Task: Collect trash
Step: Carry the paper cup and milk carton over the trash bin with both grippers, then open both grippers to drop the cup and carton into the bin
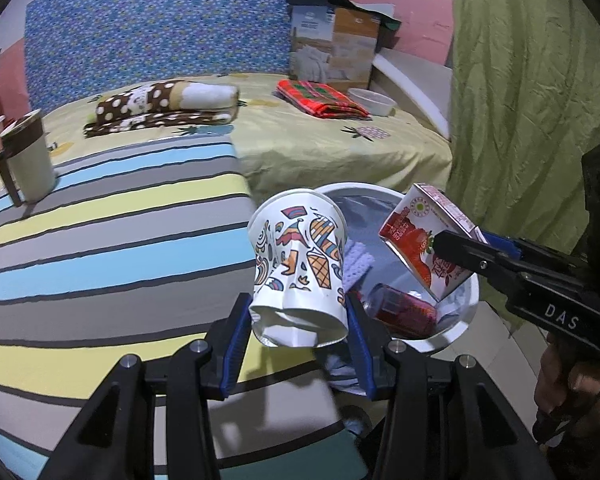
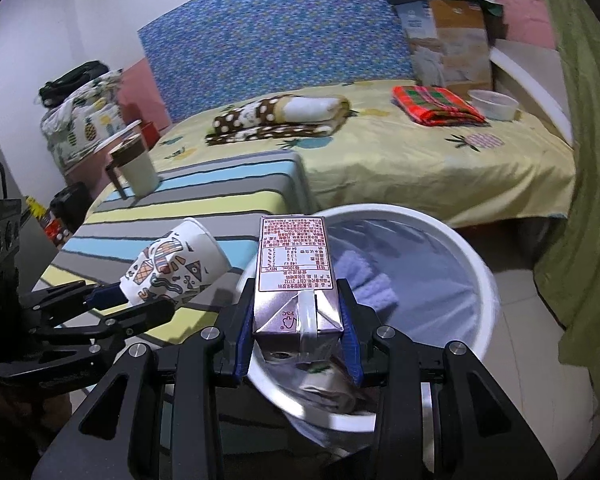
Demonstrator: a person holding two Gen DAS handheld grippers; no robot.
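The left gripper (image 1: 298, 316) pinches a crumpled paper cup (image 1: 298, 264) at the white bin's (image 2: 476, 264) near-left rim; the right gripper (image 2: 298, 320) clamps a drink carton (image 2: 296, 272) over its opening. Drop-off step: each needs centring over the liner, then releasing.

I see paper cup (image 1: 300, 264): white, orange, blue and teal doodle print. Drink carton (image 1: 424, 240): white, red strawberry panel; grey foil end in right view. Trash bin (image 2: 476, 272): white rim, pale blue-grey liner. Can (image 1: 404, 312) inside bin: dark red. Gripper pads (image 1: 232, 344): blue on black fingers. Striped cover (image 1: 100, 240): grey, sky blue, pale yellow bands, black lines. Bed sheet (image 1: 320, 144): yellow, pineapple motifs. Curtain (image 1: 520, 100): olive green.
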